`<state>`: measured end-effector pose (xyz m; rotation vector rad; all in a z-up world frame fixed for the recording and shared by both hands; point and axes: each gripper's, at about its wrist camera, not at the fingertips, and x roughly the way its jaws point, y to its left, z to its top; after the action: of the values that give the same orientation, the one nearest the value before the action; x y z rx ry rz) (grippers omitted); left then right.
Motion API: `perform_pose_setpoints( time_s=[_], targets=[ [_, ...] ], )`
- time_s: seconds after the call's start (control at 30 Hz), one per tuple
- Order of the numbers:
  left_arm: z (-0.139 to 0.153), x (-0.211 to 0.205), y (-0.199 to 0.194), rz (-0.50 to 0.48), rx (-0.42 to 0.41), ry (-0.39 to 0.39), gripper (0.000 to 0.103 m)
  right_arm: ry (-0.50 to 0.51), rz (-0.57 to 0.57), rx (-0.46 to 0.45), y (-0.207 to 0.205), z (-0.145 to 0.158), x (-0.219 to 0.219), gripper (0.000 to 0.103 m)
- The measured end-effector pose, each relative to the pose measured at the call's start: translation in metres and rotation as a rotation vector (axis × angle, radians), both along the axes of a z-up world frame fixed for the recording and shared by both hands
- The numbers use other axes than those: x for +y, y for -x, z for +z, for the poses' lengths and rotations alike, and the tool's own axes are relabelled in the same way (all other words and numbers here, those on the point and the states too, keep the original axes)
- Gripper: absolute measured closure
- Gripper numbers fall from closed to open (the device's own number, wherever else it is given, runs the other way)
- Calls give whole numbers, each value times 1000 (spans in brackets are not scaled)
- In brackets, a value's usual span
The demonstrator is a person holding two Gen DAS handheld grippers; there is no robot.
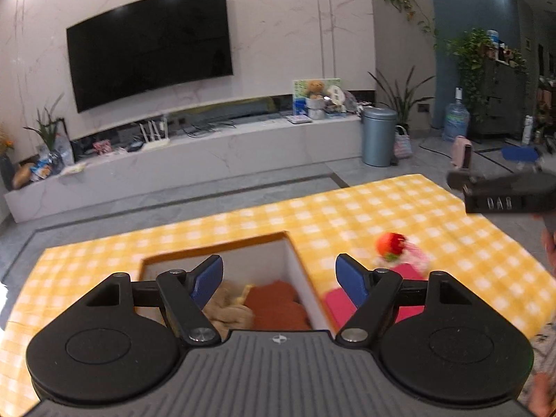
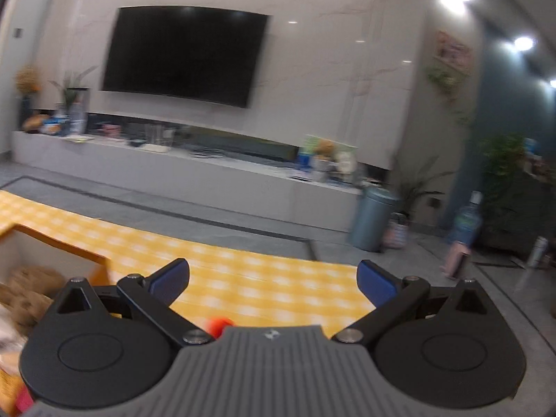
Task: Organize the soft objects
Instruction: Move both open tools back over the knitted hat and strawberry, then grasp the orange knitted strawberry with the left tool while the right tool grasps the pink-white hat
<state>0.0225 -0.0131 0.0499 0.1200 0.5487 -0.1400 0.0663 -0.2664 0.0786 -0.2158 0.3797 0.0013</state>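
We see left tongs [image 1: 279,274] apart over open cardboard box [image 1: 299,264] | right tongs [image 2: 272,283] apart | round orange-red plush toy [image 1: 391,245] at box's 3 o'clock

The left gripper [image 1: 279,275] is held level and pointing forward, its two blue-padded fingers [image 1: 207,280] spread wide apart with nothing between them. Both black finger arms angle outward from the grey ribbed body close to the camera. The right gripper [image 2: 273,282] is likewise wide open, its blue pads [image 2: 377,284] far apart and gripping nothing, and its view is blurred. In the left wrist view the right gripper [image 1: 504,193] shows from the side as a dark body at the far right, higher than the left gripper's fingers and ahead of them. A part of the person's hand [image 1: 550,239] shows just below it at the frame edge.
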Motion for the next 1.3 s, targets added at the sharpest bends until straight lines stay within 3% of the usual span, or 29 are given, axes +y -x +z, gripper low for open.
perform_pose_setpoints(
  time_s=[0.3, 0.43, 0.5, 0.63, 0.7, 0.8, 0.9, 1.07, 1.2, 1.3],
  targets=[
    [1, -67, -1, -86, 59, -2, 16, -39, -61, 102, 6, -33, -67, 3],
    [-8, -95, -24, -131, 137, -7, 16, -140, -113, 158, -3, -52, -91, 3],
    [-15, -111, -39, -156, 177, -65, 16, -193, -109, 185, -9, -63, -102, 3],
    [-26, -143, -65, -169, 212, -149, 16, -419, -17, 252, -34, -89, -116, 3],
    [-31, -153, -86, -189, 252, -152, 16, -477, 14, 287, -48, -100, -116, 3],
    [-45, -166, -121, -248, 366, -178, 17, -370, -33, 305, -61, -108, -100, 3],
    [-60, -171, -153, -190, 431, -158, 17, -350, 20, 348, -69, -118, -91, 3],
    [-87, -182, -194, -138, 537, -101, 17, -289, 17, 384, -74, -125, -87, 3],
    [-96, -188, -208, -152, 489, -73, 16, -320, 33, 370, -74, -125, -88, 3],
    [-104, -193, -221, -146, 524, -77, 17, -312, 64, 370, -76, -133, -85, 3]
  ],
)
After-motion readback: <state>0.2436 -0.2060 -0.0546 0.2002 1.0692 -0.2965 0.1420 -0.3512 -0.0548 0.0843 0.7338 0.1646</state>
